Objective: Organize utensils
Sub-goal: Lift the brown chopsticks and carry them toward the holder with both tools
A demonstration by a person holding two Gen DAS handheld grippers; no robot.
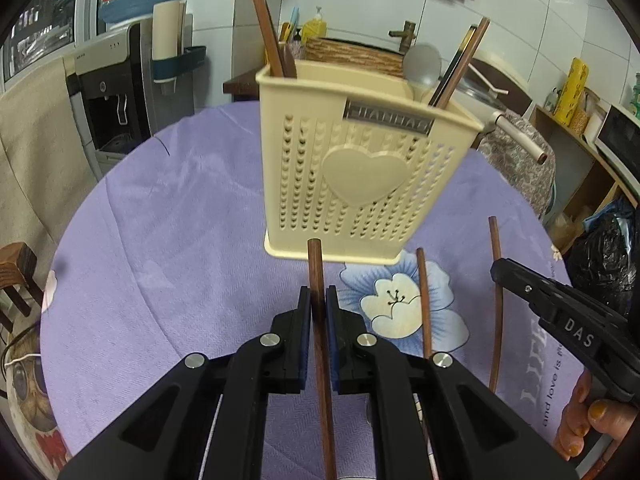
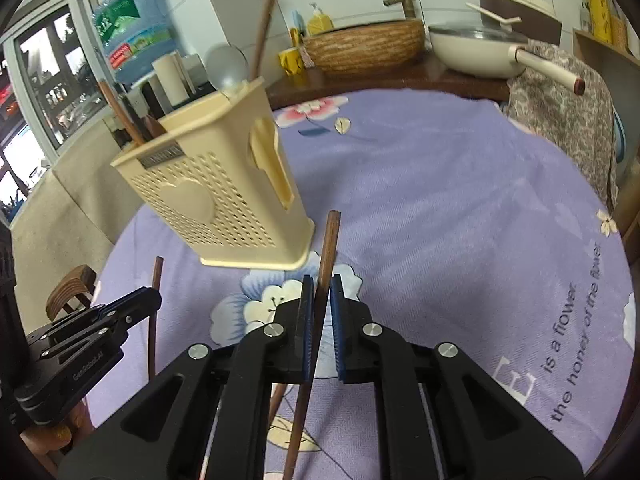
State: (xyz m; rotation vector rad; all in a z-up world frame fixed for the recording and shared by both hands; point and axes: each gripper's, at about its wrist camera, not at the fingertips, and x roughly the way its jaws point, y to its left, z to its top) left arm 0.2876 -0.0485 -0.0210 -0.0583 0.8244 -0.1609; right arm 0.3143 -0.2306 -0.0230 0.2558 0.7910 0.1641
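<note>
A cream perforated utensil holder (image 1: 344,168) (image 2: 224,200) with a heart on its front stands on the purple flowered tablecloth (image 1: 180,220). Brown chopsticks (image 1: 264,24) and a grey spoon (image 1: 422,64) stick out of its top. My left gripper (image 1: 318,292) (image 2: 154,294) is shut on one brown chopstick (image 1: 316,264), held in front of the holder's base. My right gripper (image 2: 320,280) (image 1: 496,268) is shut on another brown chopstick (image 2: 330,240), to the right of the holder. A third chopstick (image 1: 423,304) lies on the cloth between the two grippers.
Behind the table a counter holds a wicker basin (image 2: 364,44) and a cream pan (image 2: 476,52) with a long handle. A water dispenser (image 1: 108,92) stands at the back left, and a wooden chair (image 2: 72,288) at the table's left edge. A hand (image 1: 592,420) holds the right gripper.
</note>
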